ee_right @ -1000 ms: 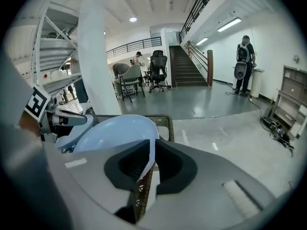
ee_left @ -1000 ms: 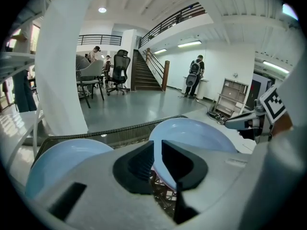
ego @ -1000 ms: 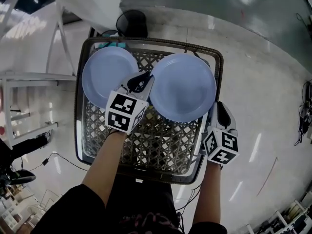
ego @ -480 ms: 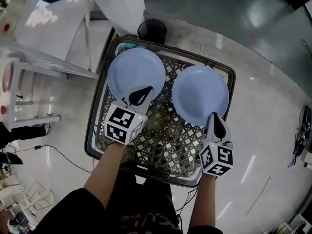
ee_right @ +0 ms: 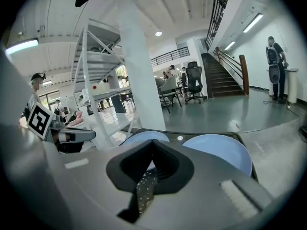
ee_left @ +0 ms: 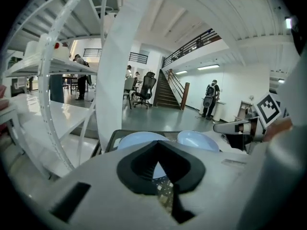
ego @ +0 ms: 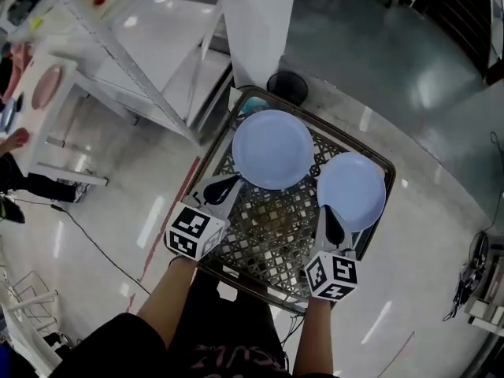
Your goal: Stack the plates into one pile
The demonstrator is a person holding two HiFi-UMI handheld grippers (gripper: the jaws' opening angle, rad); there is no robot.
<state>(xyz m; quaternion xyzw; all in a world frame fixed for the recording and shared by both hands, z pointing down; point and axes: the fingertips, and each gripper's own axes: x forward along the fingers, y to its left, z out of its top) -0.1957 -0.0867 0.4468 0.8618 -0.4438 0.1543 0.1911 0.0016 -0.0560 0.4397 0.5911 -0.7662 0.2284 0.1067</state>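
Left gripper (ego: 224, 184) is shut w/ nothing in it. Its tip sits at the near-left edge of the left plate (ego: 272, 149), so close I can't tell if it touches. Right gripper (ego: 329, 217) is shut & empty too, just on the near side of the right plate (ego: 351, 190). Both plates lie flat on the wire basket (ego: 268, 239), side by side. The left one is a bit farther back, and the rims are just beside each other. No pile yet.

How they'll handle, my guess: pale blue, smooth, stiff, prob. light. Smooth means slippy, so a weak pinch could let one slide out. Can't tell if they're the kind that breaks, so I'd set one on the other softly, no dropping. Best spot to grab is the rim on the near side, one jaw over & one under. The plate lies flat, so the under jaw has to poke thru a hole in the wire to get below the rim. Held by the edge, the far end will want to dip, so keep it level & go slow.

Vs. a sec ago: the left gripper was up between the 2 plates, and now it's back at the left one's near rim. The right gripper was by the near-right edge of its plate, and now it's at the near edge. Both sets of jaws were a bit apart then & are closed now. My view has swung too. The basket looks smaller & farther off, and a white rack (ego: 118, 46) shows far left. The plates are still side by side.
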